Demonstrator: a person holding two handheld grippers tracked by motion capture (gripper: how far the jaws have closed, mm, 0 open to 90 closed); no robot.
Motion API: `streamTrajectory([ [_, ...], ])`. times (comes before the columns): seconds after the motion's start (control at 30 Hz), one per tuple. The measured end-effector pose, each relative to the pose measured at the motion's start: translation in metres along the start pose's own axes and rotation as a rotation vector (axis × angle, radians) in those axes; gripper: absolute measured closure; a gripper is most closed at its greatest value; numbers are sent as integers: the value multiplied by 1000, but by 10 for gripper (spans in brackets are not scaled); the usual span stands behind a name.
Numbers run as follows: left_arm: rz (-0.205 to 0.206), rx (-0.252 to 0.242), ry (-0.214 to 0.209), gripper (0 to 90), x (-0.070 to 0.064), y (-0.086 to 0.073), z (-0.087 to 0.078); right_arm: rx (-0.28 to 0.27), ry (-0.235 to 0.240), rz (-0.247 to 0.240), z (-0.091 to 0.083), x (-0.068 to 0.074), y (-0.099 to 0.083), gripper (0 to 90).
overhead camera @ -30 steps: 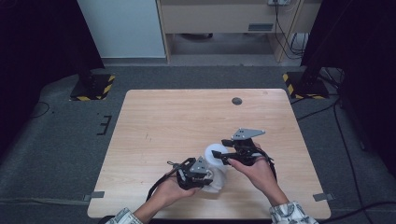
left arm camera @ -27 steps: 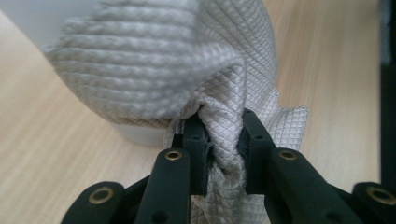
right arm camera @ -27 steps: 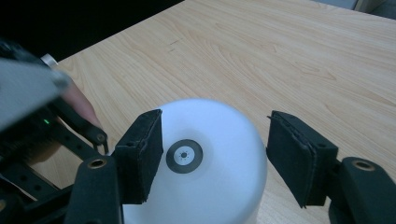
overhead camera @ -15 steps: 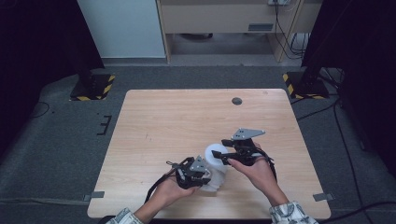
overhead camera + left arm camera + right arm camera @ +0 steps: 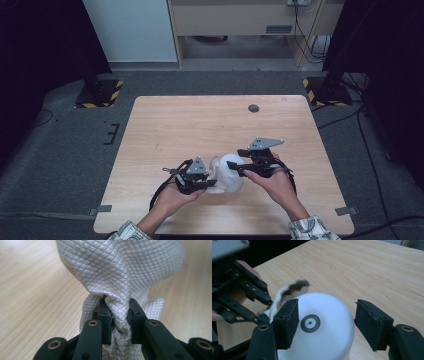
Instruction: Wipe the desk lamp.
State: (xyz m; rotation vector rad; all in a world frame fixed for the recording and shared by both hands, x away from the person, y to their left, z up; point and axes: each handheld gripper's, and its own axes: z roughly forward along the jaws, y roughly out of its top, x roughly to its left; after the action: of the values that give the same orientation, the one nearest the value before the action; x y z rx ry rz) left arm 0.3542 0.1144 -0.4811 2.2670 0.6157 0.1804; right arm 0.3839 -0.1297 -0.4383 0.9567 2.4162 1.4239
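Left gripper point(image 5: 117, 315): we have it clenched on a bunched fold of the white quilted cloth point(image 5: 120, 270), jaws pinching the fabric tight between them.
Right gripper point(image 5: 325, 325): we hold it released, pads point(image 5: 287, 322) apart on either side of the white cup point(image 5: 322, 322), which stands upside down with its round base mark up; neither pad clearly presses it.
Cloth: it drapes against the cup at its 9 o'clock side, on the wooden table point(image 5: 200, 125) near the 6 o'clock edge.
Cup: between our two grippers, left gripper point(image 5: 192, 176) at 9 o'clock, right gripper point(image 5: 252, 162) at 3 o'clock.
Change: almost nothing has moved over the last second; both hands hold the same pose.
Meaning: we judge the wiping is paused; the right jaws need to close to steady the cup.
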Motion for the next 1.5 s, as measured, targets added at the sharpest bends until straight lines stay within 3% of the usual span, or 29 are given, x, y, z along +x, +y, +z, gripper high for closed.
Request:
streamTrajectory([
  [0.13, 42, 43, -9, 757, -8, 1, 9, -3, 0, 3, 0, 0, 0, 353],
  [0.33, 26, -75, -64, 756, -21, 9, -10, -3, 0, 2, 0, 0, 0, 354],
  [0.43, 53, -52, -56, 756, -27, 10, -5, -3, 1, 2, 0, -1, -1, 354],
  [0.5, 66, 0, -40, 756, -25, 8, 4, -3, -1, 2, 0, 0, -1, 355],
  [0.57, 55, 21, -32, 756, -20, 7, 7, -2, -3, 1, 0, 0, 0, 354],
  [0.7, 26, -29, -12, 757, -13, 8, -3, -3, -3, 0, 0, -1, 0, 353],
  [0.83, 20, -67, -13, 758, -17, 10, -9, -4, -7, 4, 0, -1, -1, 350],
  [1.0, 33, 30, -26, 757, -20, 5, 9, -3, -8, 6, 0, -1, -1, 351],
  [1.1, 37, 111, -2, 758, -17, 1, 21, -4, -6, 8, 0, -1, -1, 351],
  [1.17, 34, 85, 3, 761, -20, 4, 17, -5, -6, 9, 0, -2, -1, 352],
  [1.27, 24, -12, -15, 761, -25, 10, 2, -6, -6, 7, 0, -2, -1, 352],
  [1.37, 23, -69, -38, 761, -26, 12, -5, -6, -2, 14, 0, -2, -1, 352],
  [1.5, 36, -37, -65, 760, -30, 10, 6, -6, -5, 11, 0, -2, -1, 354],
])
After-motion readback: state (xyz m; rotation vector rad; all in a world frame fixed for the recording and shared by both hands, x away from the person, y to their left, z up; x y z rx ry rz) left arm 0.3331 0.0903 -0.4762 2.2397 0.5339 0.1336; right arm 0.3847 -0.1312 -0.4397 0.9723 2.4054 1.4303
